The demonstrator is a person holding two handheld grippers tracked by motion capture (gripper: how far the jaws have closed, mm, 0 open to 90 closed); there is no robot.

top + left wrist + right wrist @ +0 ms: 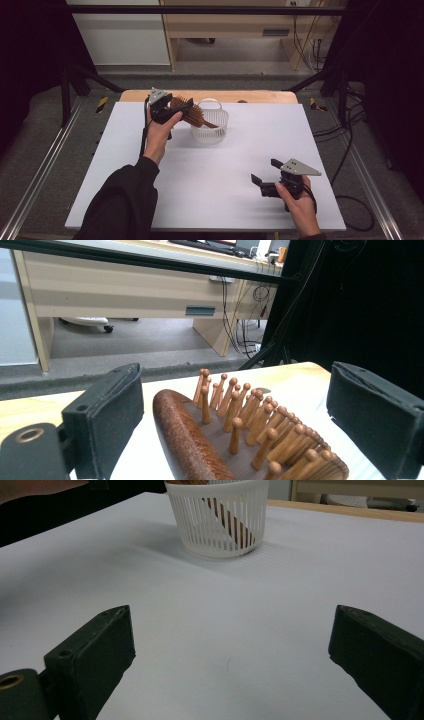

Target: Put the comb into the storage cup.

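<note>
A wooden brush (235, 440) leans handle-down in a white basket (210, 131), its head above the rim between the left gripper's (176, 111) wide-open, untouching jaws. The right gripper (263, 176), well in front of the basket, gapes empty. No readable writing.

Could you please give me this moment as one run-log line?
left claw: open around wooden hairbrush | hairbrush: leaning in white basket | right claw: open, empty

floor: grey carpet (235, 67) | furniture: pale wooden desk (235, 22) behind | sides: black curtains (30, 45) | cables (305, 45) dangling
</note>
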